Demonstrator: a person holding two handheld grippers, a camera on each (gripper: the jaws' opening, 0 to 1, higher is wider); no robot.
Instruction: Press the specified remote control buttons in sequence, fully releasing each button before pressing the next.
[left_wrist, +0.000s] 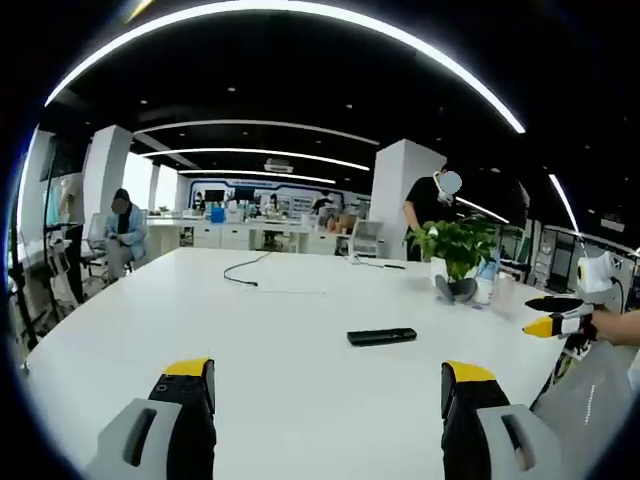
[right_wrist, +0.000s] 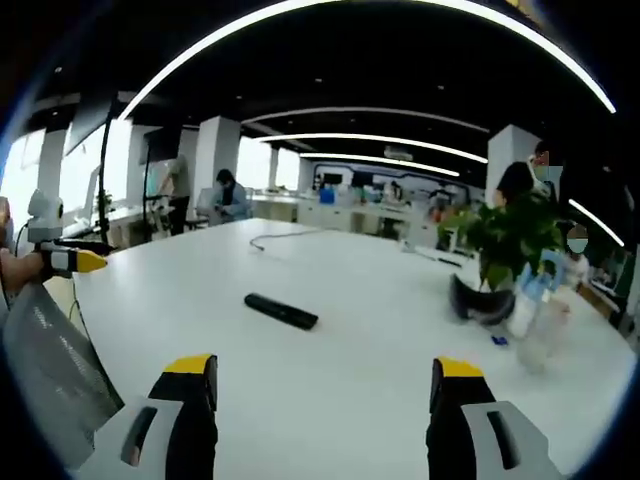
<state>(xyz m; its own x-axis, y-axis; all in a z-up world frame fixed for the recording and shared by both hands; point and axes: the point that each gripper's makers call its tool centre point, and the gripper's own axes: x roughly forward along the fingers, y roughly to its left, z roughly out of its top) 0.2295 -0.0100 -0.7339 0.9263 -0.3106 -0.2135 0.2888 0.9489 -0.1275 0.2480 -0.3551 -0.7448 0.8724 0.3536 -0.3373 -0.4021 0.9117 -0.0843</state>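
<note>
left gripper view: plant (left_wrist: 462, 243) in pot (left_wrist: 456, 288); both grippers (left_wrist: 328, 385) (right_wrist: 325, 383) wide open, empty.

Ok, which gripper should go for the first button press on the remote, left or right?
Marginally the left, as a judgement. In the left gripper view the remote lies ahead, nearly between the open left gripper jaws. In the right gripper view it sits left of the open right gripper. Both hang short of it above the table.
</note>
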